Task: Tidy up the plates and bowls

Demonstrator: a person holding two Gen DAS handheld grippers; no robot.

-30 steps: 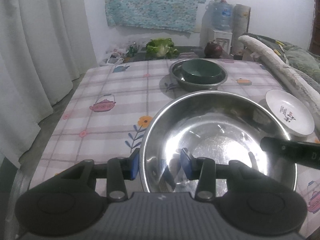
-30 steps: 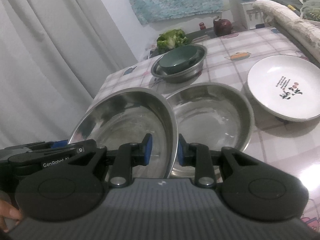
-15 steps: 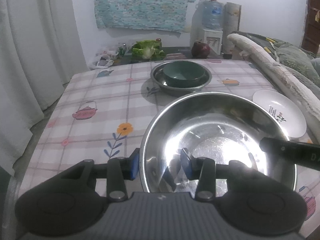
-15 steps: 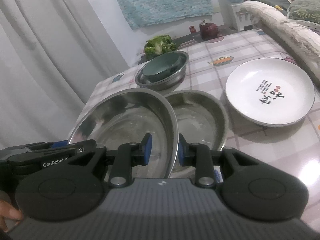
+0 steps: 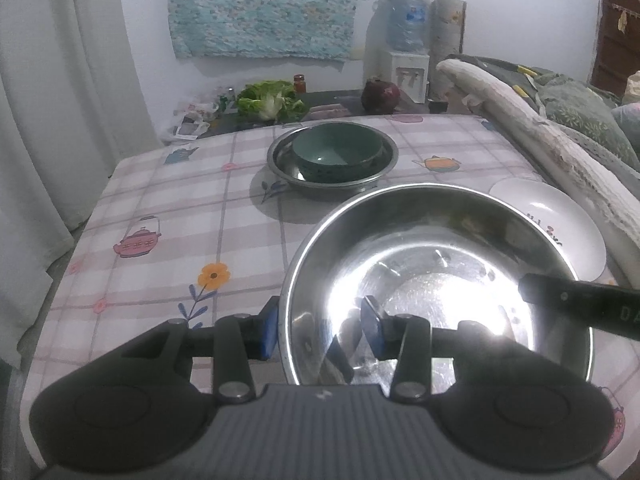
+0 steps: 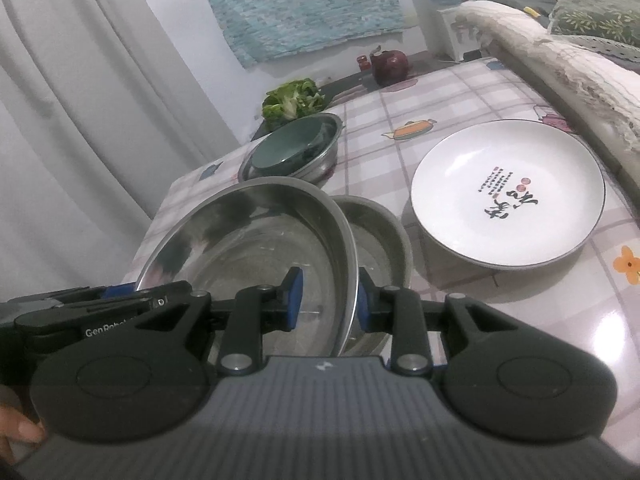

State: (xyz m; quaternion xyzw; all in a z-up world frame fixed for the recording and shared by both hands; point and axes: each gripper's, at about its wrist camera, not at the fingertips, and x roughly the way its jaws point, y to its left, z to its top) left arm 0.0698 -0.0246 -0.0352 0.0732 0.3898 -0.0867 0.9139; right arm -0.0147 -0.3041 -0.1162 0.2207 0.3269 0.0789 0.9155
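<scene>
A large steel bowl [image 5: 436,280] hangs above the checked tablecloth, held at opposite rims by both grippers. My left gripper [image 5: 316,328] is shut on its left rim, one pad outside and one inside. My right gripper [image 6: 328,300] is shut on the right rim [image 6: 352,264]; its black body [image 5: 580,304] shows across the bowl. A smaller steel bowl [image 6: 384,232] sits on the table, mostly hidden behind the big one. A white plate with red and black writing [image 6: 508,192] lies to the right. A green bowl [image 5: 336,152] rests inside another steel bowl [image 5: 280,160] farther back.
Past the table's far edge are a lettuce [image 5: 272,100], a dark red round object [image 5: 380,96] and a water dispenser [image 5: 404,60]. A white curtain [image 5: 60,120] hangs at the left. A padded sofa edge [image 5: 560,160] runs along the right. A fingertip [image 6: 16,428] shows low left.
Both grippers carried the large steel bowl to the right, and it now covers most of the smaller steel bowl. The white plate looks closer in the right wrist view.
</scene>
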